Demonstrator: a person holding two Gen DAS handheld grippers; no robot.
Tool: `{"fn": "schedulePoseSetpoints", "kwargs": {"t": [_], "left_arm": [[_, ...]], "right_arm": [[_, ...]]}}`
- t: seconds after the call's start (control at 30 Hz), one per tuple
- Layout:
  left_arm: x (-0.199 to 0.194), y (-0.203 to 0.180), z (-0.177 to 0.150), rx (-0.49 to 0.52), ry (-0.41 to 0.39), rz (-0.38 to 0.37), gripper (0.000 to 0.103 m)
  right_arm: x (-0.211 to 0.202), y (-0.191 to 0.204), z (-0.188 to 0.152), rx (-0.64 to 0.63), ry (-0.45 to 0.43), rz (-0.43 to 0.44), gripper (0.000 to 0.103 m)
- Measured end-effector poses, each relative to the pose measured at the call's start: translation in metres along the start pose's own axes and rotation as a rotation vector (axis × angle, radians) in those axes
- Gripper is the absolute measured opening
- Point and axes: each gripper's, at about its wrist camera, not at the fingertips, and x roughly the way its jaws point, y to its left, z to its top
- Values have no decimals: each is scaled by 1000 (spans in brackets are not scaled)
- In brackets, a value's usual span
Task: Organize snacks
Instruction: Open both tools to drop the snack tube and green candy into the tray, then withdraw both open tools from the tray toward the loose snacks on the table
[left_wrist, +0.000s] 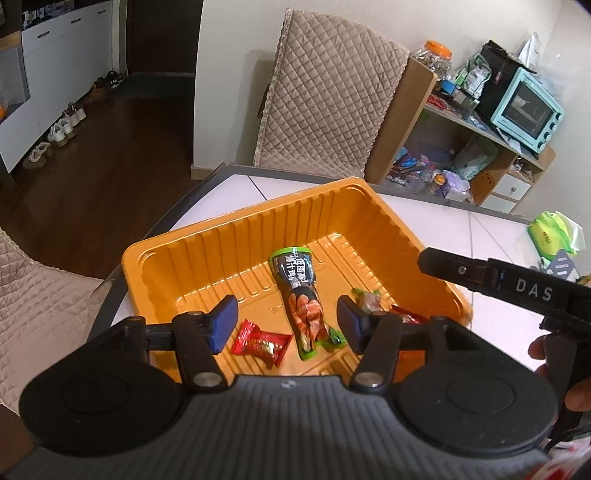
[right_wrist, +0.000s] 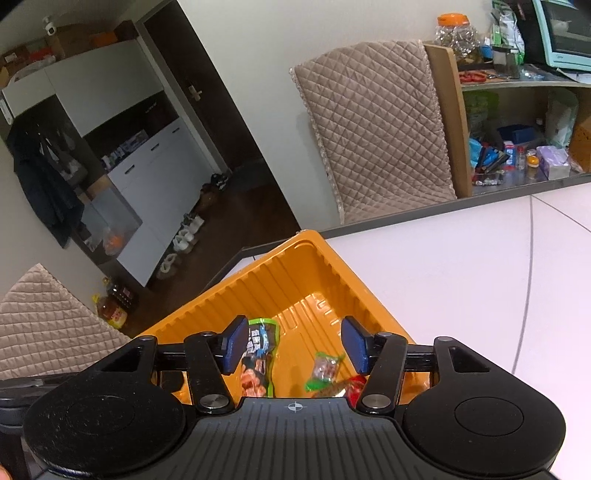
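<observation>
An orange plastic tray sits on the white table and holds several snacks. A long black-and-green packet lies in its middle. A red wrapped candy lies near the front. A small green-ended candy and a red packet lie at the right. My left gripper is open and empty above the tray's near side. My right gripper is open and empty over the tray; the long packet and the green-ended candy lie below it. Its body shows at the right of the left wrist view.
The white table stretches right of the tray. A green tissue pack lies at the table's far right. A quilted chair stands behind the table, another chair at the left. A cluttered shelf with a mint oven stands behind.
</observation>
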Motion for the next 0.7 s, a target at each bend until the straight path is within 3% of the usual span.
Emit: {"fn": "schedulePoseSetpoints", "kwargs": {"t": [0.3, 0.47, 0.7], "left_arm": [[-43, -1, -24, -3, -25, -19, 62], [-65, -4, -43, 9, -22, -15, 63], [-95, -11, -73, 31, -7, -35, 64]], "right_arm": [[-51, 5, -21, -16, -35, -9, 58], [-82, 4, -35, 14, -39, -10, 69], [-125, 8, -63, 19, -40, -36, 71]]}}
